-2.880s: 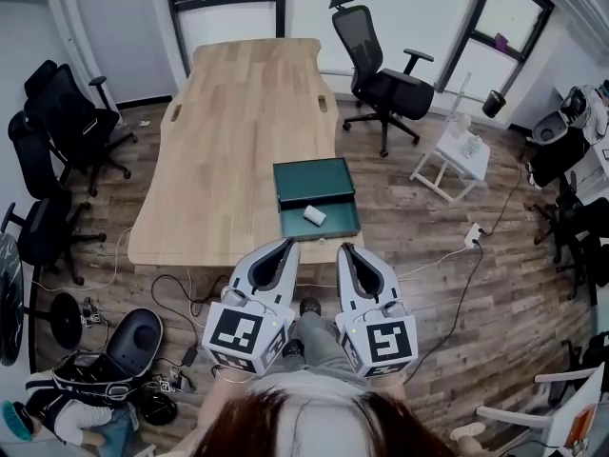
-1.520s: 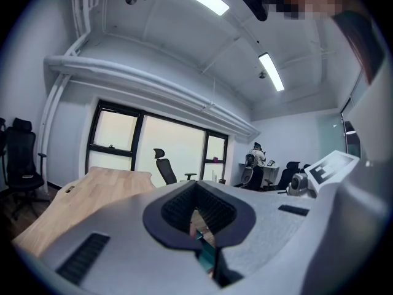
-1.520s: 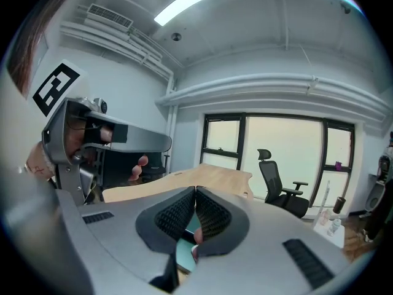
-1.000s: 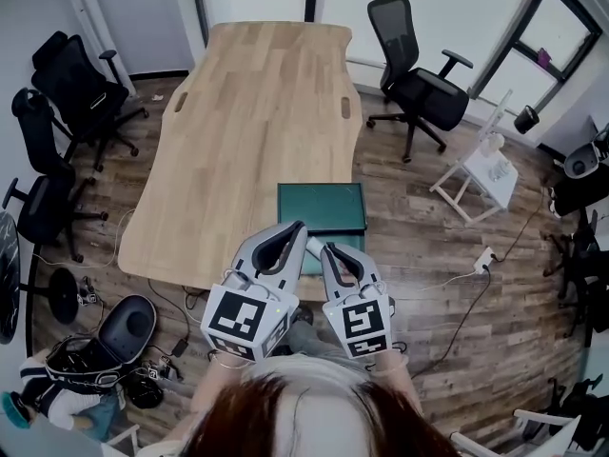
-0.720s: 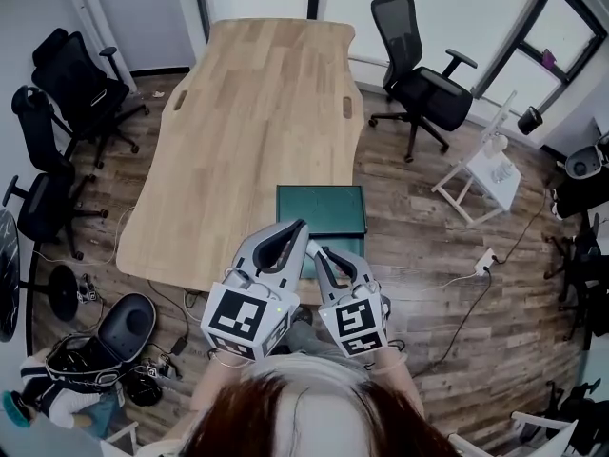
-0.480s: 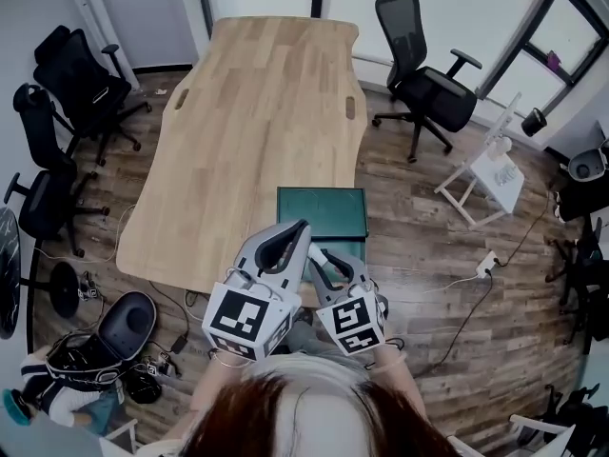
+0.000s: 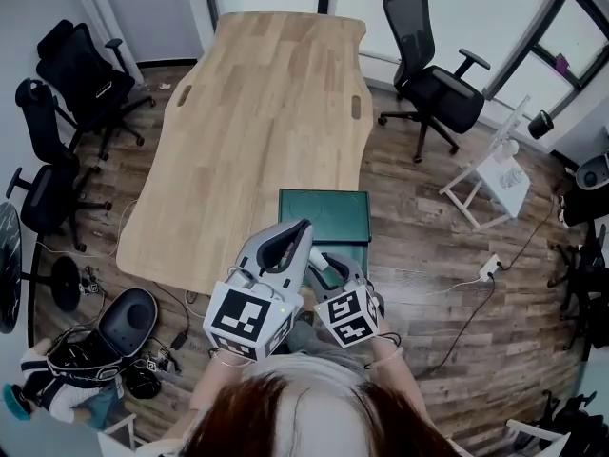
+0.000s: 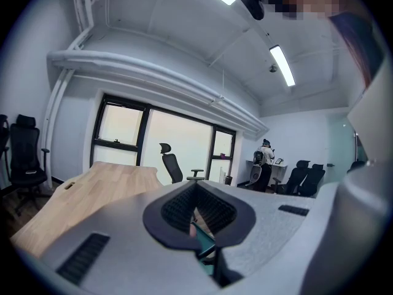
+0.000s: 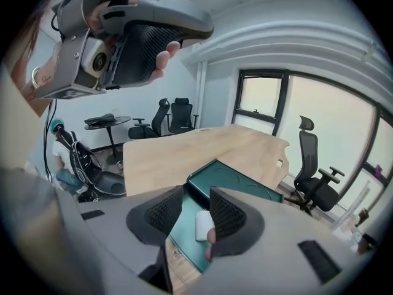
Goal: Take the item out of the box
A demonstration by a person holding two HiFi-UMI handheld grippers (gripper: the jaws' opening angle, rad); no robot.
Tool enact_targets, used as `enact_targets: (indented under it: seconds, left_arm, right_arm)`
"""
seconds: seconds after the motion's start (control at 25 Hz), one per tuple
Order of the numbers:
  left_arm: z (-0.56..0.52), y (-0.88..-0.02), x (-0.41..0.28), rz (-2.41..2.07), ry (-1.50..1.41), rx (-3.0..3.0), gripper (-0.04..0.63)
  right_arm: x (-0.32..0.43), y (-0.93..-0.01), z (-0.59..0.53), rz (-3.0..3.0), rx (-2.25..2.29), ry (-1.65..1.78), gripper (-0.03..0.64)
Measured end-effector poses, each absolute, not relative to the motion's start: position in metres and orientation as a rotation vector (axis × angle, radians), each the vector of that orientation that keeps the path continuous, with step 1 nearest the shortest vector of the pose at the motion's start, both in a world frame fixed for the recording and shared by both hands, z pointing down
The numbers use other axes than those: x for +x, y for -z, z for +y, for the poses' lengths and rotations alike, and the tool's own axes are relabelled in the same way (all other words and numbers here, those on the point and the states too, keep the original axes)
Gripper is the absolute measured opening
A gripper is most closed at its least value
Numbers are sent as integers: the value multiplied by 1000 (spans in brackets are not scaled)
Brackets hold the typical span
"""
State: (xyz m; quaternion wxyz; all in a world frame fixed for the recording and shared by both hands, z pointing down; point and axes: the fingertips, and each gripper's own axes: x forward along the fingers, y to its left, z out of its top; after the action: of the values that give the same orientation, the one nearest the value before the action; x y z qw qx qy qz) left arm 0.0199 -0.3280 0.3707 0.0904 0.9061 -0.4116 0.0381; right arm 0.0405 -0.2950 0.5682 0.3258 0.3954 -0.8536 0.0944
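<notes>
Jaws of the right tool [image 9: 196,196] stand apart, having just been opening, as it tilts down over the open green box [image 7: 324,214] at the near right corner of the wooden table [image 7: 257,112]. Seen through the gap between its pads, the small white item [image 9: 202,225] lies flat on the floor of the box, partly behind one pad, with neither pad pressing on it. Beside it the left tool [image 7: 301,228] is held nearly level above the table edge, its jaws clenched tip to tip on nothing.
</notes>
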Motion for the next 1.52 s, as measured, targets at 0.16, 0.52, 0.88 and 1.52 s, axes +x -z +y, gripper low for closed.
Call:
enact_targets:
  seconds: [0.16, 0.52, 0.88, 1.52]
  left_arm:
    - [-334, -374, 20, -1223, -119, 2686, 8]
    - [-346, -378, 26, -1211, -134, 2680, 8]
    - [-358, -385, 27, -1217, -158, 2666, 8]
    - [-372, -390, 20, -1235, -195, 2644, 8]
  right_arm:
    - [41, -586, -299, -2207, 1006, -285, 163]
    - [44, -622, -306, -2134, 949, -321, 183]
    - [47, -658, -312, -2075, 893, -371, 202]
    - [46, -698, -323, -1999, 846, -426, 215]
